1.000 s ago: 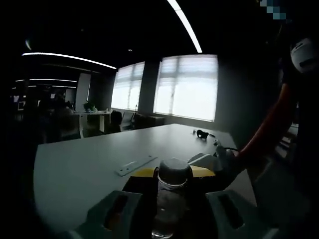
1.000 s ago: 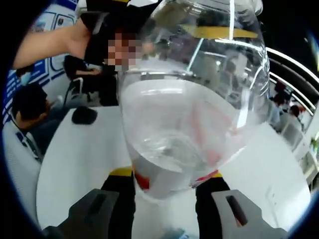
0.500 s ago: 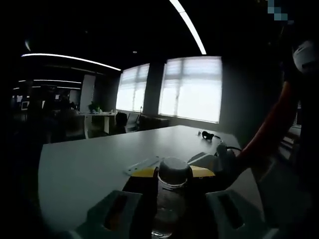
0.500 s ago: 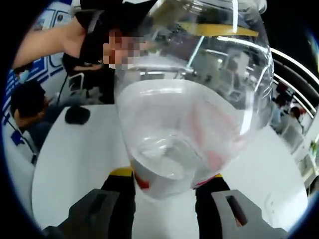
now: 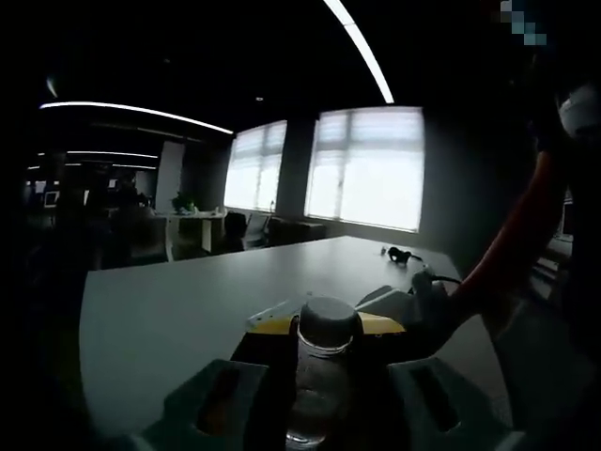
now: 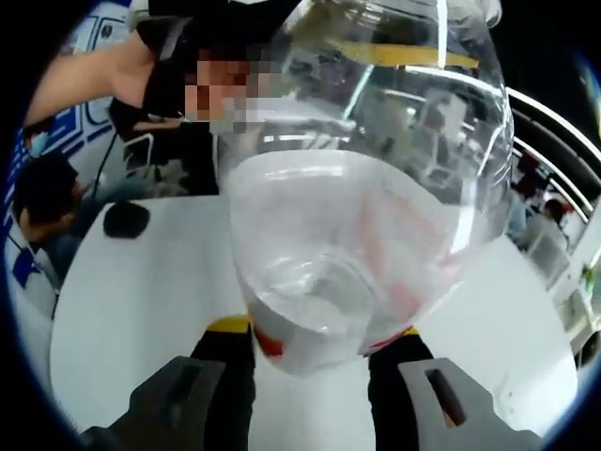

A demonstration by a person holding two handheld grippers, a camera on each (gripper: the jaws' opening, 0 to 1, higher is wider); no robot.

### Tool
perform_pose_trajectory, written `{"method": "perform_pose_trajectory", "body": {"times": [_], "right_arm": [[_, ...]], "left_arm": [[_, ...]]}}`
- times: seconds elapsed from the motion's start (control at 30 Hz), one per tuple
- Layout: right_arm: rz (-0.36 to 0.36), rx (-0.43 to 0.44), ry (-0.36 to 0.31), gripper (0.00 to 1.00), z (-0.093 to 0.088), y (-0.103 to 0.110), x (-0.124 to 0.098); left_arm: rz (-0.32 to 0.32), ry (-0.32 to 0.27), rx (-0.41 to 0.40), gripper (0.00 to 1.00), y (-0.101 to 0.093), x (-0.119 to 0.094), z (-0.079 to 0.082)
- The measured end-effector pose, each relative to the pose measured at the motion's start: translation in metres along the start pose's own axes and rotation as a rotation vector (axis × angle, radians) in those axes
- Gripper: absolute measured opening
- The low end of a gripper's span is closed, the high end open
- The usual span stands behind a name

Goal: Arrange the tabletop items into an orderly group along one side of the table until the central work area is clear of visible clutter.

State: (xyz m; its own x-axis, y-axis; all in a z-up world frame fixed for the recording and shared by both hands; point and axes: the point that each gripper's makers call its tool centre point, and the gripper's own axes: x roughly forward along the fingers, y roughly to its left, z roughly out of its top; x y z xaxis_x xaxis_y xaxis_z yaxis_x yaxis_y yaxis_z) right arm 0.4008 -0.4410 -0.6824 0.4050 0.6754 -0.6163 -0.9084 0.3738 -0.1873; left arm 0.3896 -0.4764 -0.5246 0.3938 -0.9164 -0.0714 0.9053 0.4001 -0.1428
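Left gripper view, bottom centre: the left gripper (image 5: pixel 315 399) has its jaws closed round the neck end of a clear plastic water bottle (image 5: pixel 319 376), cap toward the lens. Just behind it, centre-right, the right gripper (image 5: pixel 404 315) holds the far end of the same bottle, a person's forearm (image 5: pixel 512 244) running up the right edge. Beyond, a pale strip-like item (image 5: pixel 272 310) lies on the grey tabletop (image 5: pixel 169 310) at mid-frame; further back, upper right of the table, sits a small dark object w/ cable (image 5: pixel 402 254), then bright windows.

Right gripper view: bottle base (image 6: pixel 357 235) fills the centre, water pooled low, pinched between the jaws of the right gripper (image 6: pixel 315 357). Left of frame, a dark rounded object (image 6: pixel 125 218) rests on the white table surface (image 6: pixel 122 310); people sit behind.

Bottle looks held off the table by both tools, i.e. mid-carry. Risk, as judged: thin plastic flexes, so if the two grips pull unevenly or one loosens, bottle could twist, slip, drop and roll into the central area.
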Motion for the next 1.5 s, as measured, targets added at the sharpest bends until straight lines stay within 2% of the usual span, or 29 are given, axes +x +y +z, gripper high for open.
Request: {"method": "perform_pose_trajectory", "body": {"times": [0.4,0.67,1.0,1.23,1.5], "right_arm": [[-0.014,0.023,-0.005,0.43,0.007,-0.013,0.020],[-0.020,0.052,0.016,0.43,0.004,-0.021,0.035],[-0.033,0.070,0.028,0.43,0.003,-0.035,0.053],[-0.036,0.076,0.057,0.43,-0.009,-0.037,0.062],[-0.038,0.092,0.061,0.43,-0.013,-0.036,0.067]], "left_arm": [[0.033,0.004,-0.009,0.22,0.026,-0.003,0.000],[0.050,0.017,-0.029,0.22,0.050,-0.003,-0.010],[0.107,0.019,-0.045,0.22,0.076,-0.003,-0.015],[0.119,0.057,-0.034,0.22,0.081,0.003,-0.029],[0.136,0.059,-0.047,0.22,0.087,0.002,-0.036]]}}
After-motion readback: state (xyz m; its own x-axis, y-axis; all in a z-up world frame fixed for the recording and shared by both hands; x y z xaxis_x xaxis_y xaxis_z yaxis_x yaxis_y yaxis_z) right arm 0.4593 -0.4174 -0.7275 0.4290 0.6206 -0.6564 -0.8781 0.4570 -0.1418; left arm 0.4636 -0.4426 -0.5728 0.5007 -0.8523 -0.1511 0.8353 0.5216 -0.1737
